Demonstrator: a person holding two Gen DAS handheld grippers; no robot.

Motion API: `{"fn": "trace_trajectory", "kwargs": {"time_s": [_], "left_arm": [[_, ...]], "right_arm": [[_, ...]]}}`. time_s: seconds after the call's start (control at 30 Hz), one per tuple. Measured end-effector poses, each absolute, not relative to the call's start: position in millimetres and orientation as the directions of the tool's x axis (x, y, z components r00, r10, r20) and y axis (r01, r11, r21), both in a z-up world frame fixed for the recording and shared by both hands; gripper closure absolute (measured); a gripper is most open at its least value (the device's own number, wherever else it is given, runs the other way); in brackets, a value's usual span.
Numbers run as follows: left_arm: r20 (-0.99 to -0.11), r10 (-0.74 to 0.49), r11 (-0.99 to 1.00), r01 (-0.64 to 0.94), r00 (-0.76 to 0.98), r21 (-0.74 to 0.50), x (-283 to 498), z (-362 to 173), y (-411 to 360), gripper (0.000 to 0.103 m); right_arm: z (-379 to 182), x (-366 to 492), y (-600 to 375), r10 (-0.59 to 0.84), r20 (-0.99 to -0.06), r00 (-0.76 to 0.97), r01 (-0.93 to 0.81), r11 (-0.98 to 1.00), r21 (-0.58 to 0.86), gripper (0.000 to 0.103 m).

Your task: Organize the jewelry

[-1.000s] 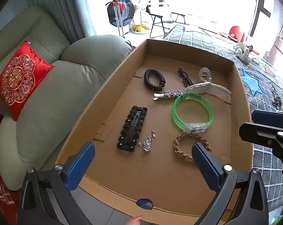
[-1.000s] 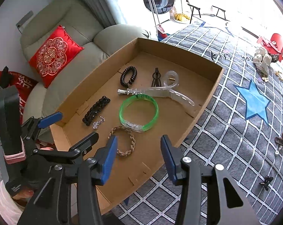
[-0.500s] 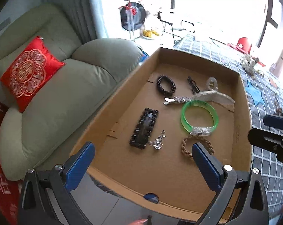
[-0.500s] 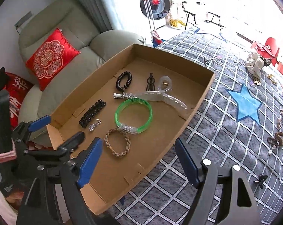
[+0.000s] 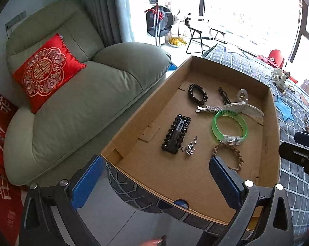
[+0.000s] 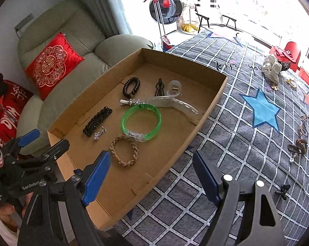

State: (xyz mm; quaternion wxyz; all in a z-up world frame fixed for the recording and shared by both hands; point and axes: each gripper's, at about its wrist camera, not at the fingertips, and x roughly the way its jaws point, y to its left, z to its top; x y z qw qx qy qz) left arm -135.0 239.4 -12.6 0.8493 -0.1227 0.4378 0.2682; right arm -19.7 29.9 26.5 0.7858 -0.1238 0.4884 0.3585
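A shallow cardboard box (image 5: pixel 275 135) (image 6: pixel 214 100) lies on a grey checked bedspread (image 6: pixel 232 143). In it are a green bangle (image 5: pixel 229 127) (image 6: pixel 141 122), a braided brown bracelet (image 5: pixel 229 157) (image 6: pixel 124 150), a black beaded clip (image 5: pixel 176 134) (image 6: pixel 97 118), a small silver charm (image 5: pixel 189 148) (image 6: pixel 99 133), a black bead bracelet (image 5: pixel 197 94) (image 6: pixel 131 86), a clear hair claw (image 5: pixel 244 106) (image 6: pixel 175 100) and a silver star clip (image 6: pixel 132 102). My left gripper (image 5: pixel 156 181) is open and empty at the box's near edge. My right gripper (image 6: pixel 151 175) is open and empty above the box's right rim.
A green sofa (image 5: pixel 93 94) with a red cushion (image 5: pixel 46 71) stands left of the box. Loose jewelry lies on the bedspread at the right: brown pieces (image 6: pixel 300 145), a small black clip (image 6: pixel 284 190) and a pale scrunchie (image 6: pixel 272 68).
Both grippers have pulled back and up from the box, so it looks smaller and further. My right gripper's jaws have opened wider. The items in the box have not moved.
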Motion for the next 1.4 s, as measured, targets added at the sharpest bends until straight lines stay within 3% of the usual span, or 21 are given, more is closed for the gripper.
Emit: {"fn": "trace_trajectory", "kwargs": {"time_s": [1.4], "left_arm": [[-0.805, 0.368, 0.828, -0.559, 0.464, 0.056, -143, -9, 195, 0.000]], "right_arm": [[38, -49, 4, 0.417, -0.821, 0.390, -0.650, 0.756, 0.076, 0.017]]}}
